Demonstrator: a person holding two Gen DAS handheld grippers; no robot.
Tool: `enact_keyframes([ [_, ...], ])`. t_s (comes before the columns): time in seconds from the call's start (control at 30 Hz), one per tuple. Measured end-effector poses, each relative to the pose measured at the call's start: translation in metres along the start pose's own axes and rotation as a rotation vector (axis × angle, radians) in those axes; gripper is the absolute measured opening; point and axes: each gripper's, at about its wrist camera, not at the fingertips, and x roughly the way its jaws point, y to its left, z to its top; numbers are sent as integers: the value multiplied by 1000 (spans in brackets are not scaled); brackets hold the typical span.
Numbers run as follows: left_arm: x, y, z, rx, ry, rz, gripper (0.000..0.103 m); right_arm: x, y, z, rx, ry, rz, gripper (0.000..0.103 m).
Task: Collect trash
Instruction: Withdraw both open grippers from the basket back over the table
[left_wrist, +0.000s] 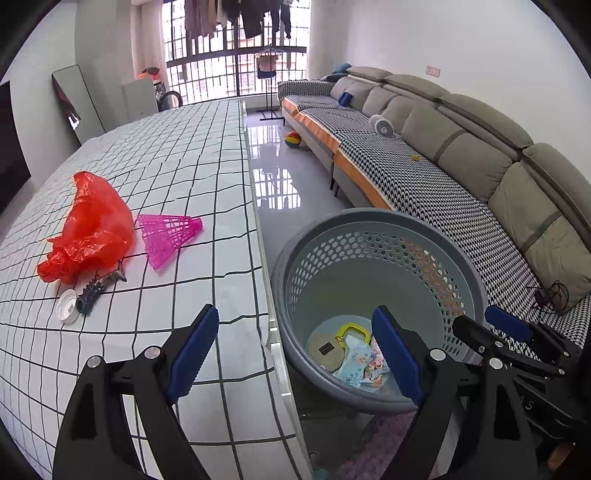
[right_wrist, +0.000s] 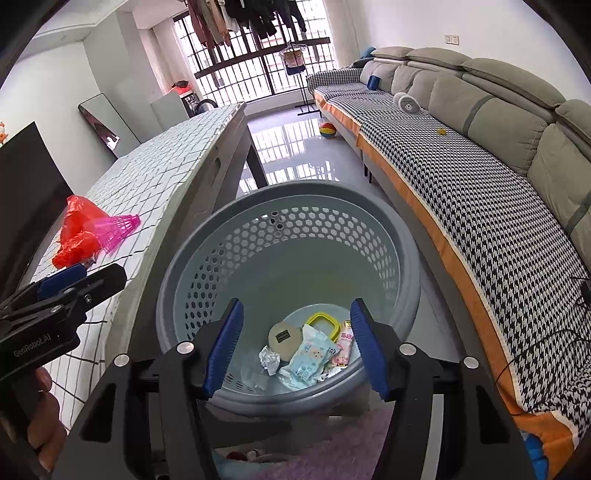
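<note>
Both tools gape empty over the grey perforated plastic basket (right_wrist: 236, 251).
Left tool (left_wrist: 295, 350), right tool (right_wrist: 295, 347); crumpled red plastic bag (left_wrist: 88, 229) lies on the checked table (left_wrist: 207, 177) beside the basket.

Perforated plastic basket (right_wrist: 207, 258), glossy floor (right_wrist: 295, 155)

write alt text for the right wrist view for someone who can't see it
The open, empty right gripper hovers over a grey perforated basket already holding wrappers, crumpled paper and a yellow-rimmed lid. Left of the basket, a checked table carries a red plastic bag and pink shuttlecock; the left gripper enters at far left, a sofa runs along the right.
</note>
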Motion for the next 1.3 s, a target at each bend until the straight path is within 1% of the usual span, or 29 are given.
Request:
enact_keyframes([
  [0.07, -6, 5, -1, -7, -8, 11, 84, -2, 5, 0, -8, -4, 6, 59],
  [0.17, -14, 15, -4, -29, -23, 24, 89, -6, 14, -2, -23, -10, 20, 59],
  [0.27, -23, 24, -6, -44, -38, 53, 90, -11, 26, -3, -43, -20, 33, 63],
  [0.37, -32, 35, -10, -62, -53, 85, 94, -14, 39, -3, -69, -29, 42, 65],
  [0.4, -35, 39, -11, -69, -59, 94, 94, -15, 42, -3, -79, -34, 41, 67],
  [0.63, -51, 75, -20, -131, -80, 143, 95, -17, 76, -2, -133, -49, 63, 67],
  [0.8, -58, 101, -24, -159, -92, 185, 95, -11, 98, 2, -167, -41, 93, 67],
  [0.97, -57, 132, -27, -198, -72, 222, 95, 2, 121, 14, -185, -26, 123, 67],
  [1.13, -56, 163, -26, -241, -63, 254, 95, 12, 150, 28, -232, -21, 150, 67],
  [1.3, -56, 190, -24, -275, -57, 298, 95, 30, 172, 40, -255, 8, 181, 67],
])
